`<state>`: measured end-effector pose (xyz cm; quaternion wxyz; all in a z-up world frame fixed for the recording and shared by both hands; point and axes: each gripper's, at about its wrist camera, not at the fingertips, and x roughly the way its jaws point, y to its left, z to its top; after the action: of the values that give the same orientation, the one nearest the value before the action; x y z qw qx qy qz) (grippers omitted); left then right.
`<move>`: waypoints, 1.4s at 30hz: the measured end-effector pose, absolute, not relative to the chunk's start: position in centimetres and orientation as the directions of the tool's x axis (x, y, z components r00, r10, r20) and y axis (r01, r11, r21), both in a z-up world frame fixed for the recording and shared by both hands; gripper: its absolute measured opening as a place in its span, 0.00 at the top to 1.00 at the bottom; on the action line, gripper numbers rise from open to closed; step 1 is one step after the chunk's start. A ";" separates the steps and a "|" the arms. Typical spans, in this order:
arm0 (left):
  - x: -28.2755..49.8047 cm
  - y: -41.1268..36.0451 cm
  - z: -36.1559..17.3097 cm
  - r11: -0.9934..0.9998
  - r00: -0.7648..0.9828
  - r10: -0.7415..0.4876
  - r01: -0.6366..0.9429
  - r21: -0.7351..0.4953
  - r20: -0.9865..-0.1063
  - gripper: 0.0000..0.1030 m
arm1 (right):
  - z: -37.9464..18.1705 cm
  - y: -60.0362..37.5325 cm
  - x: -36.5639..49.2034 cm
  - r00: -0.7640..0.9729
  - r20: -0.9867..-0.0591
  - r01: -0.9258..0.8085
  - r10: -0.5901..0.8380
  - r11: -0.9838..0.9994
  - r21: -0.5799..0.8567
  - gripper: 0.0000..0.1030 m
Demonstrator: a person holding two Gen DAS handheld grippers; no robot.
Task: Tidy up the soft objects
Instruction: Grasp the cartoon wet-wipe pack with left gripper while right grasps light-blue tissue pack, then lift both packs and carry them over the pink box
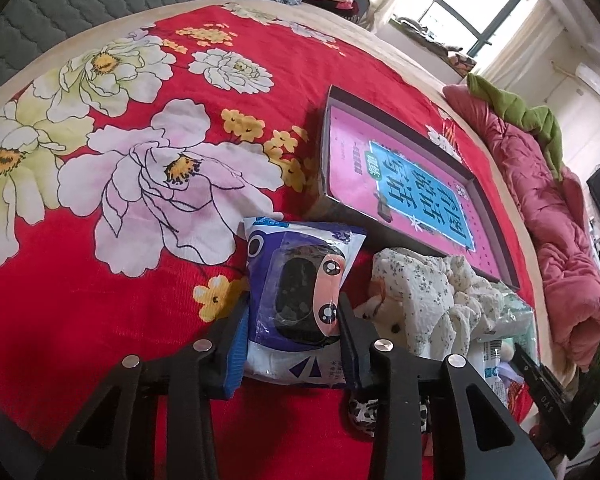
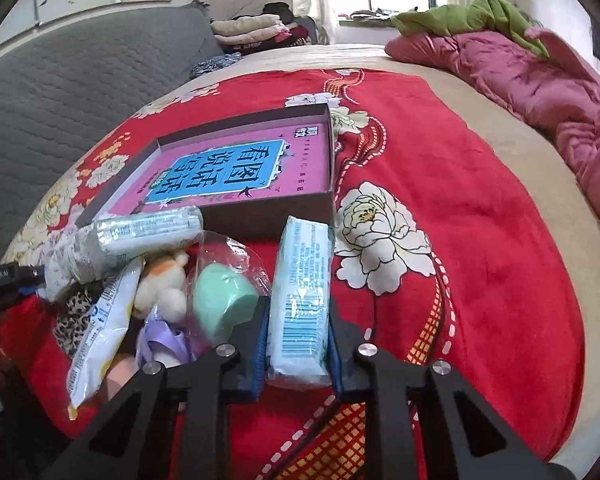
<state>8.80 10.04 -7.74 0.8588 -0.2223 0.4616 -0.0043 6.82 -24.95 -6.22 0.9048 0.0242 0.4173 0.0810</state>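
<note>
On the bed's red flowered blanket (image 1: 100,300), the left hand-held gripper (image 1: 294,320) has its jaws set at a middling width on either side of a blue and white plastic packet (image 1: 300,288) printed with a pink cartoon face; the blue pads stand against the packet's two long edges, the left one just at its edge, and the packet lies flat on the blanket, its far end pointing toward an open cardboard box (image 1: 404,184). That box holds a pink book with a blue title panel and sits just beyond the packet, a little to the right. In the right wrist view, the right hand-held gripper (image 2: 298,336) is clamped narrow on a pale blue, white-ended pack of tissues (image 2: 302,292), which runs lengthwise between the pads and reaches forward almost to the near wall of the same box (image 2: 260,216). Left of that pack lies a heap of soft things, close together and overlapping: a mint-green piece in clear wrap (image 2: 224,304), a small cream plush toy (image 2: 164,284), a long white sachet (image 2: 100,336), a rolled tissue pack (image 2: 148,228), some flower-print cloth (image 1: 424,292) and a leopard-print piece (image 2: 76,320).
</note>
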 end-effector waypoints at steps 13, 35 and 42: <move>7.4 10.2 -6.5 0.900 0.601 -0.232 -0.166 -0.403 -0.765 0.65 | -4.8 -24.9 6.1 0.691 -0.704 -0.149 0.165 0.985 0.085 0.77; 3.5 7.1 -0.1 0.941 0.693 -0.186 -0.079 -0.330 -0.696 0.65 | -1.4 -24.2 3.6 0.763 -0.624 -0.208 0.171 0.978 0.013 0.77; 3.2 5.1 2.6 0.959 0.721 -0.167 -0.039 -0.280 -0.672 0.65 | 0.4 -23.5 3.0 0.773 -0.602 -0.227 0.197 0.974 0.027 0.77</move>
<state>3.20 5.12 2.62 0.9174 -0.1383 0.3715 -0.0350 3.04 -23.49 0.42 0.9414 -0.0237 0.3171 0.1126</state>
